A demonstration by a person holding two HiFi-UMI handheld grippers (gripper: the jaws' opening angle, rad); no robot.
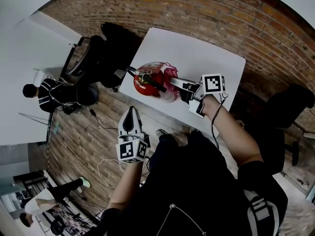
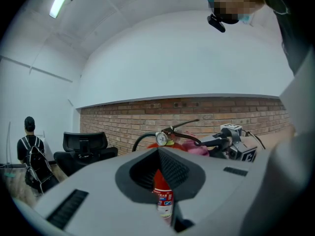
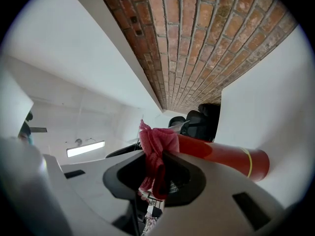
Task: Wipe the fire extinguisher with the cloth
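Note:
A red fire extinguisher stands upright on the white table, with a black handle and hose on top. My right gripper is shut on a pink cloth and presses it against the extinguisher's right side. In the right gripper view the cloth is bunched between the jaws, lying on the red cylinder. My left gripper hangs below the table's near edge, apart from the extinguisher, jaws closed with nothing in them. Its view shows the extinguisher ahead, gauge on top.
A black office chair stands left of the table, and another dark chair at the right. A person with a backpack stands at the far left. The floor is brick-patterned, with cables lying on it.

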